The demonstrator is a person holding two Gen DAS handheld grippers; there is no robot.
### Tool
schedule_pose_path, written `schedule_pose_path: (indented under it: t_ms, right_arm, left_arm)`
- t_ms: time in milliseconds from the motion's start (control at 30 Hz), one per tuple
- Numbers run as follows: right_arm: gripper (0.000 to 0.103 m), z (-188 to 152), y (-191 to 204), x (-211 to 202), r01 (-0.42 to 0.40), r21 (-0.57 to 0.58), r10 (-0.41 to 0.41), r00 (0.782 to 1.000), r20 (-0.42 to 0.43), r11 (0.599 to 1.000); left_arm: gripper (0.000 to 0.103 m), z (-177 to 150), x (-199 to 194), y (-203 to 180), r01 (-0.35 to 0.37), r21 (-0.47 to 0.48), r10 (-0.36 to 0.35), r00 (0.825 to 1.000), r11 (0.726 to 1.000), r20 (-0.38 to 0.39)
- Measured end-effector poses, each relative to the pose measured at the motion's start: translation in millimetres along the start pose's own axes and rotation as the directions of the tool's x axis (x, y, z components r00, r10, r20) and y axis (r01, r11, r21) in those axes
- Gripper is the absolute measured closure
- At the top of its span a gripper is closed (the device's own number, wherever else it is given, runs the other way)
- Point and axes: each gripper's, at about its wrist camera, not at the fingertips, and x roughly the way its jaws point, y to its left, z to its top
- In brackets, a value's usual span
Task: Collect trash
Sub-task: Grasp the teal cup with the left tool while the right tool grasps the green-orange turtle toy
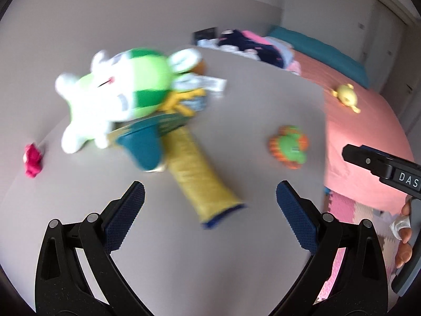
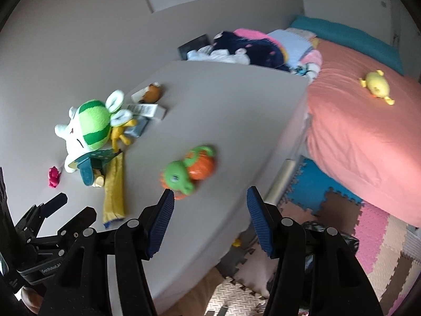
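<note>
Loose wrappers [image 2: 147, 110] lie on a grey bed [image 2: 223, 100] beside a green and white plush toy [image 2: 89, 123]. In the left wrist view the wrappers [image 1: 210, 85] and the plush [image 1: 113, 92] are blurred. A long yellow piece [image 1: 200, 176] with a blue end and a teal item [image 1: 142, 144] lie under the plush. A small crumpled pink scrap [image 1: 31, 160] sits at the left. My left gripper [image 1: 210, 205] is open wide above the yellow piece's near end, holding nothing. My right gripper [image 2: 210, 210] is open and empty, just short of a green and orange toy turtle [image 2: 189, 168].
A pink bed [image 2: 355, 137] with a yellow duck toy [image 2: 377, 87] stands to the right. Piled clothes [image 2: 250, 44] lie at the far end. Coloured foam mats [image 2: 329, 197] cover the floor between the beds. A hand [image 1: 402, 234] shows at the left wrist view's right edge.
</note>
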Motion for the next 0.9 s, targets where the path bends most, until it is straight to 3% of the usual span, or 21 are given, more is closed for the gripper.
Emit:
schedule_pose_path:
  t_ms: [200, 367, 733, 900]
  right_arm:
    - [0.044, 17.2, 16.2, 35.6, 0.021, 0.046, -0.018, 0.998, -0.068, 0.999]
    - [0.039, 26.1, 25.0, 58.2, 0.074, 0.072, -0.066, 0.992, -0.108, 0.995]
    - [0.038, 24.6, 38.1, 84.9, 0.123, 0.034, -0.117, 0.984, -0.134, 0.992]
    - [0.051, 24.6, 38.2, 90.5, 0.136, 0.005, -0.134, 0.981, -0.138, 0.991]
  left_arm:
    - [0.006, 3.5, 14.2, 48.2, -0.042, -0.117, 0.036, 0.998, 0.992, -0.048]
    - [0.007, 7.8, 23.8, 56.8, -0.065, -0.139, 0.057, 0.997, 0.988, -0.06]
    - [0.036, 27.0, 67.9, 73.7, -0.074, -0.219, 0.046, 0.99, 0.973, -0.129]
    - [0.04, 31.5, 76.2, 82.3, -0.063, -0.269, 0.027, 0.991, 0.961, -0.133]
